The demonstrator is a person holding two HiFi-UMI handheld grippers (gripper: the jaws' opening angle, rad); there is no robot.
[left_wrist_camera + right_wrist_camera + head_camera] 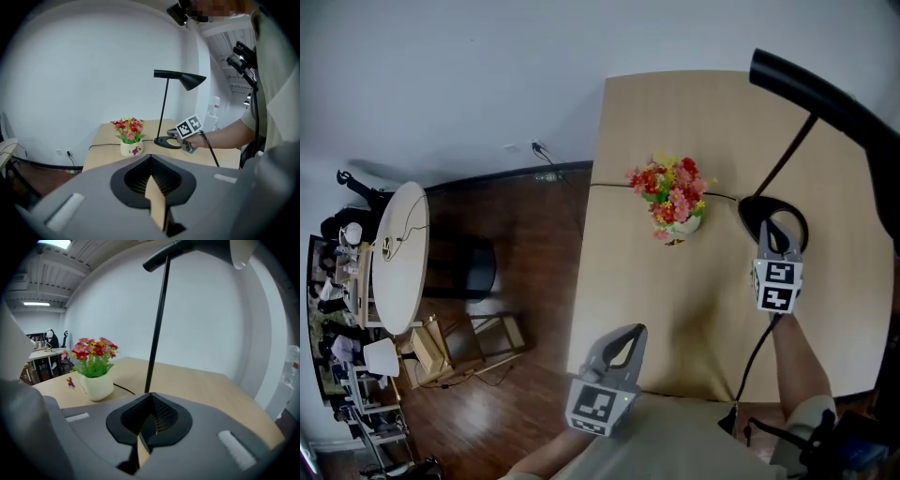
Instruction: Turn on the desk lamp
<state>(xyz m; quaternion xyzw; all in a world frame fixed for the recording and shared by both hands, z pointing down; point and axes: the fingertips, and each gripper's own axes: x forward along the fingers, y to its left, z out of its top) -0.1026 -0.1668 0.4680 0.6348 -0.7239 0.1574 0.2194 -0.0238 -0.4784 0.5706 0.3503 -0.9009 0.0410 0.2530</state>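
Note:
A black desk lamp stands at the right of the wooden desk [628, 281]. Its round base [795, 217] lies flat, a thin pole [163, 110] rises from it, and the cone head [183, 78] shows no glow. My right gripper [767, 228] is shut with nothing in it, its tip at the base's near rim. In the right gripper view, that gripper [150, 395] points at the foot of the pole [157, 319]. My left gripper [633, 330] hangs shut and empty over the desk's front edge, well away from the lamp. The left gripper view shows the left gripper [150, 158] aimed across the desk.
A white pot of red and yellow flowers [675, 202] stands mid-desk, left of the lamp base. A black cable [609, 186] runs from the base across the desk to a wall socket [538, 148]. A round white table [398, 253] and a black stool [469, 267] stand far left.

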